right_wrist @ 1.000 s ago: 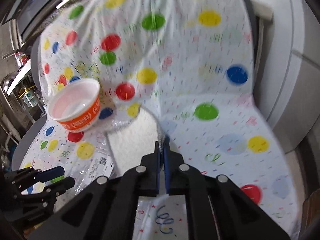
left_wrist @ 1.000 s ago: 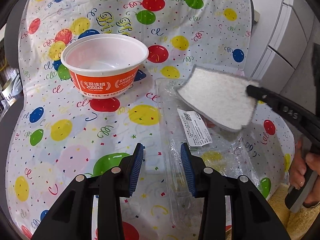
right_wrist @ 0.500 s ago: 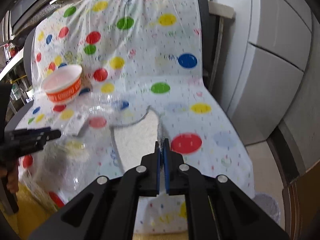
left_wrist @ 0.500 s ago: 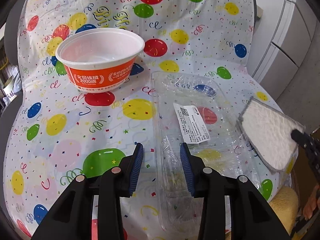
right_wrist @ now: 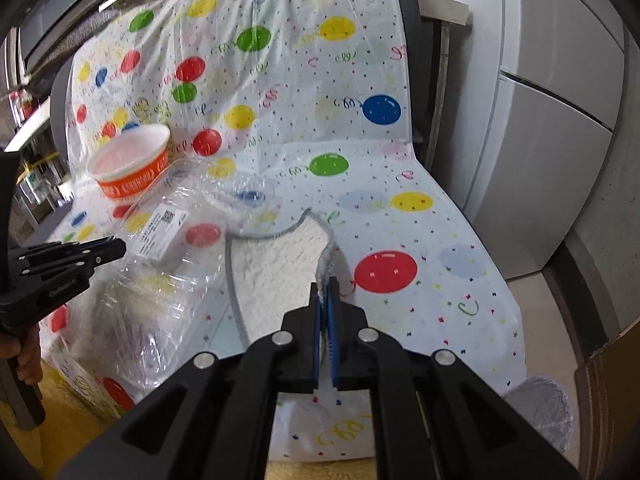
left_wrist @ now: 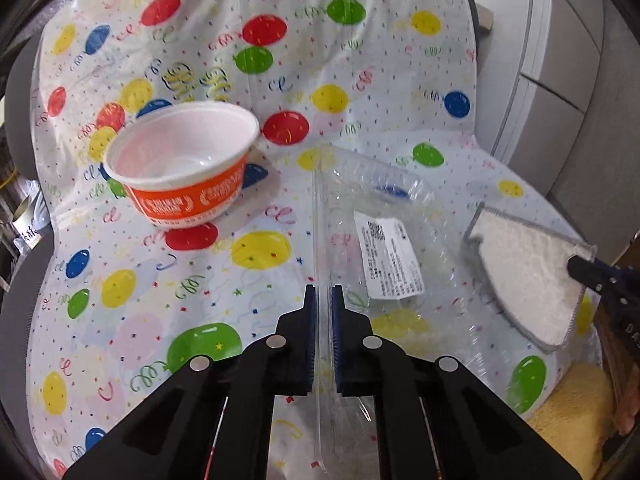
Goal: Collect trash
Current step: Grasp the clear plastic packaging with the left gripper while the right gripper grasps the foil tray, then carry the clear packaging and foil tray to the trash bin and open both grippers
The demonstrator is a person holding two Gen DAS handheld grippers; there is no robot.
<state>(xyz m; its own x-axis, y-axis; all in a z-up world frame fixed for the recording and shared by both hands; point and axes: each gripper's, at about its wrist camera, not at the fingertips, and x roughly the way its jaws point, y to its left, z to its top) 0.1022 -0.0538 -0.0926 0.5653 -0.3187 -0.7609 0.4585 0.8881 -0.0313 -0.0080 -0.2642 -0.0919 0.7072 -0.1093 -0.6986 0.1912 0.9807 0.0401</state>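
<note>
1. A chair draped in a balloon-print plastic cover carries the trash. The landmark is a clear plastic clamshell container with a white label, lying on the seat.
2. The left gripper has just been closing. Its blue-padded fingers now pinch the thin left rim of the container, near its front end.
3. The right gripper is clamped tight on the grey-edged corner of a white cloth. The cloth hangs just right of the container, low over the seat; whether it touches the seat cannot be told.
4. An orange and white disposable bowl sits upright behind and left of the container, apart from it and untouched.
5. Progress looks early: the container is gripped but not clearly lifted, the bowl is left, and nothing is binned yet. Something that may be a lined bin shows on the floor, well to the right of the container.
6. The seat right of the container is bare, then its edge drops off beside grey cabinet fronts. The chair back rises close behind the container.
</note>
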